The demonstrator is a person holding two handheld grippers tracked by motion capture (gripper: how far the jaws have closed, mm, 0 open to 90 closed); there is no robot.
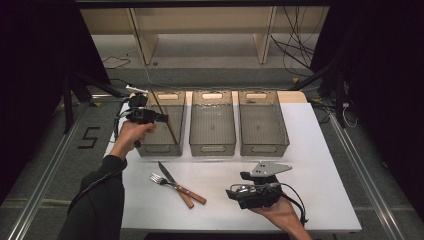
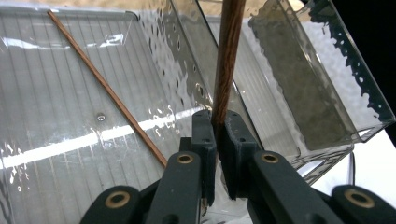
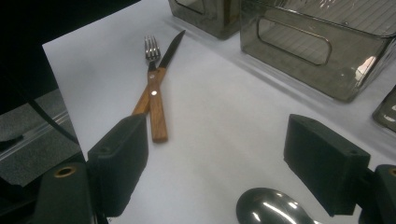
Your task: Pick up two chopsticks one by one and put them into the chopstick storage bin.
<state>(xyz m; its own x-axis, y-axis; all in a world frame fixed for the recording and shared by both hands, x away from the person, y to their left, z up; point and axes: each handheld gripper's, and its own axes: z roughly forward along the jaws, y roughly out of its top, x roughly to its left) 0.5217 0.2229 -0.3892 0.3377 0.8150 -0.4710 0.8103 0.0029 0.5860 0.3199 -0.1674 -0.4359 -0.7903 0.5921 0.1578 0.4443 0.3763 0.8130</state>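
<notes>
My left gripper [image 2: 217, 140] has its jaws pinching one wooden chopstick [image 2: 227, 60] above the left bin [image 1: 172, 98], at about 10 o'clock on the table, and a second chopstick [image 2: 105, 86] already lies slanted inside that bin. My right gripper [image 3: 217, 163] rests at 5 o'clock with jaws spread wide and nothing between them; a spoon [image 3: 268, 207] lies just under it, and the fork [image 3: 150, 70] and knife [image 3: 161, 88] lie crossed toward 7 o'clock.

the chopstick [image 2: 227, 60] looks like dark grained wood, the bin [image 2: 70, 93] clear ribbed glossy plastic, the spoon [image 3: 271, 207] polished metal, the knife [image 3: 161, 88] wooden-handled, the table [image 3: 224, 135] matt white.
</notes>
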